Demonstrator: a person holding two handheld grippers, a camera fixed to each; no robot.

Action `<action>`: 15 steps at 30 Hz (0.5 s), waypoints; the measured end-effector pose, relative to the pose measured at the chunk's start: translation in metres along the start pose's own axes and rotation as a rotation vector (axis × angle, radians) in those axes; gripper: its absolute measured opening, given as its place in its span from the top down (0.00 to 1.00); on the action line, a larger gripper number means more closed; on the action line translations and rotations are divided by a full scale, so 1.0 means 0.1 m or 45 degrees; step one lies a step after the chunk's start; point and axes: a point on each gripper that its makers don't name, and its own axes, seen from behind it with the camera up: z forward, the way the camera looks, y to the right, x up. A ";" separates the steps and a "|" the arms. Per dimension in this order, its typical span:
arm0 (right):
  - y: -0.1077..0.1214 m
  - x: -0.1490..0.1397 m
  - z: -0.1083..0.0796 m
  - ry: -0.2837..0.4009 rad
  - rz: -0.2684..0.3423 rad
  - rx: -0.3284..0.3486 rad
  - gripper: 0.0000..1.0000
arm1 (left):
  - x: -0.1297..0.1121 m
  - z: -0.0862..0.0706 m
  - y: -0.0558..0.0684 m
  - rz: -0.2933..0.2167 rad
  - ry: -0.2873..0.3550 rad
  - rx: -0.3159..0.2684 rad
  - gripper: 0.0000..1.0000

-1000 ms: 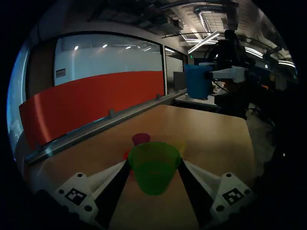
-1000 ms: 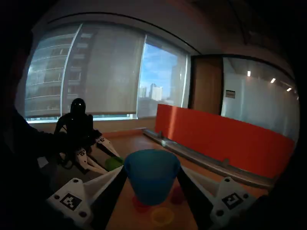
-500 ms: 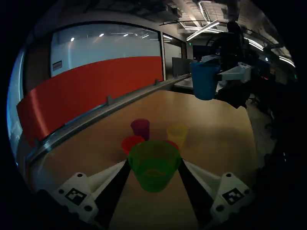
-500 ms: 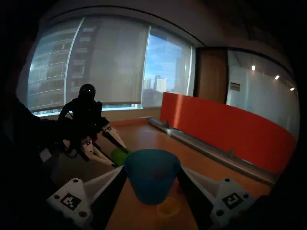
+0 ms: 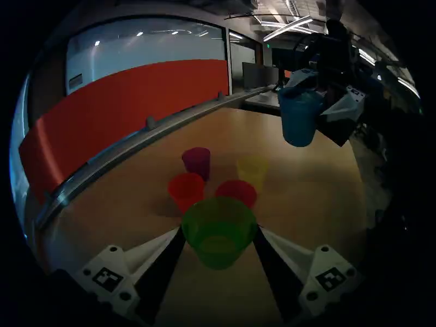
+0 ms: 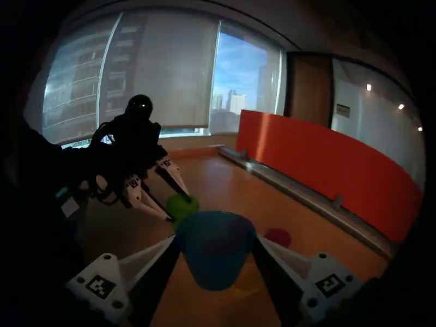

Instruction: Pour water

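The left gripper is gripping a green cup between its fingers above the bench, while the right gripper is gripping a blue cup well apart, far right, so pouring is not yet starting.

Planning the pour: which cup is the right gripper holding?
The blue cup, clamped in the right gripper; the green cup is in the left gripper.

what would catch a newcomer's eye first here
A green cup clamped in the left gripper sits front and centre, while the right gripper holds a blue cup high over the wooden table. On it stand a purple cup, a yellow cup and two red cups. A bright orange-red partition runs along the table's edge.
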 end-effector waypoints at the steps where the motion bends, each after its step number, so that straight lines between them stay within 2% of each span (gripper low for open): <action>1: -0.02 -0.03 0.02 -0.012 -0.002 0.007 0.09 | -0.02 0.01 -0.01 0.002 -0.009 0.000 0.13; 9: -0.10 -0.27 0.15 -0.082 -0.015 0.046 0.08 | -0.10 0.12 -0.02 0.012 -0.056 -0.010 0.13; 15: -0.12 -0.40 0.20 -0.103 0.005 0.064 0.08 | -0.15 0.17 -0.02 0.007 -0.075 -0.022 0.13</action>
